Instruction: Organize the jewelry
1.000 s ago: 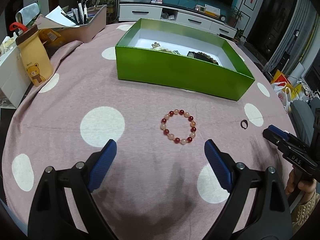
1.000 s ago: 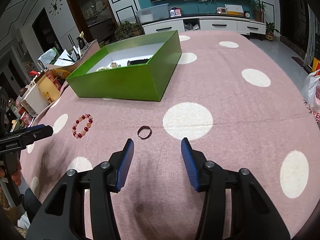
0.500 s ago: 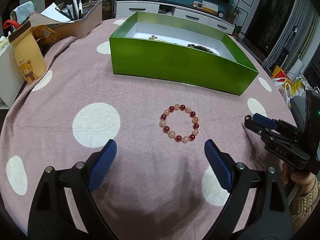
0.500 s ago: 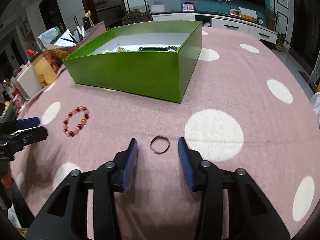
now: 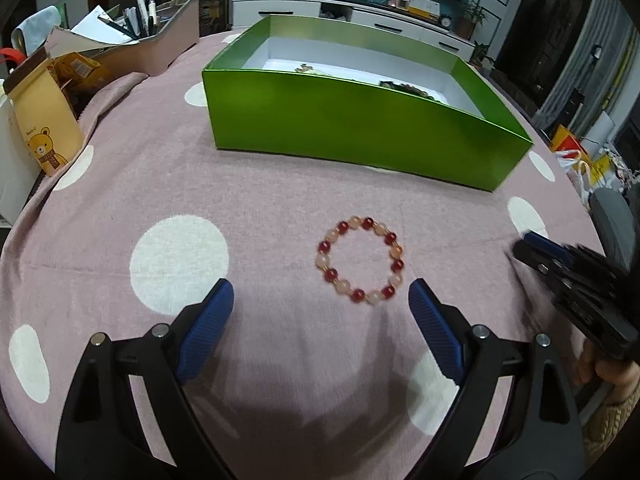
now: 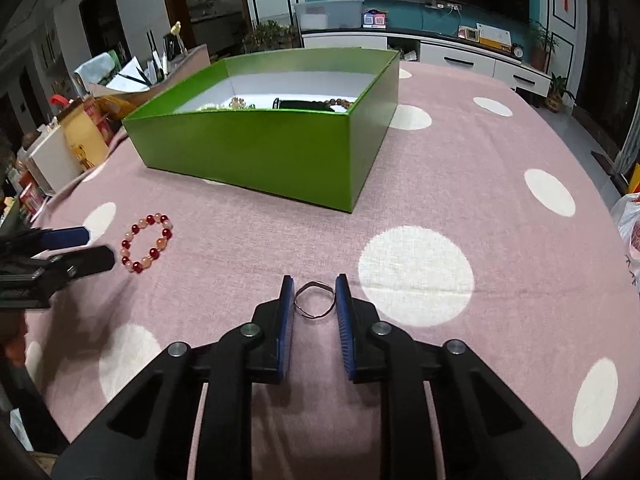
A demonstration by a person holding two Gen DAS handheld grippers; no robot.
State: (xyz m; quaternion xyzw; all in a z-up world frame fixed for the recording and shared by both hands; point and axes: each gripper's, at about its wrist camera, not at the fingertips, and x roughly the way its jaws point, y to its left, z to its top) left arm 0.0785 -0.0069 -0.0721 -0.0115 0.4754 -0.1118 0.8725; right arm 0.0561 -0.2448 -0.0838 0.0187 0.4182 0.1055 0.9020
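Pink polka-dot tablecloth (image 6: 460, 168), green box (image 6: 256, 152) at back, some jewelry already inside. Left gripper (image 5: 320, 312) wide apart, nothing held; beaded bracelet (image 5: 360, 260) on cloth just ahead, between tips. Right gripper (image 6: 314, 294) closing, thin ring (image 6: 315, 300) between pads, both pads apparently touching it. Advice: squeeze gently, keep tips low, lift straight.

Pink polka-dot tablecloth (image 6: 460, 168) under green box (image 6: 256, 156), beaded bracelet (image 5: 360, 263), thin ring (image 6: 315, 301).
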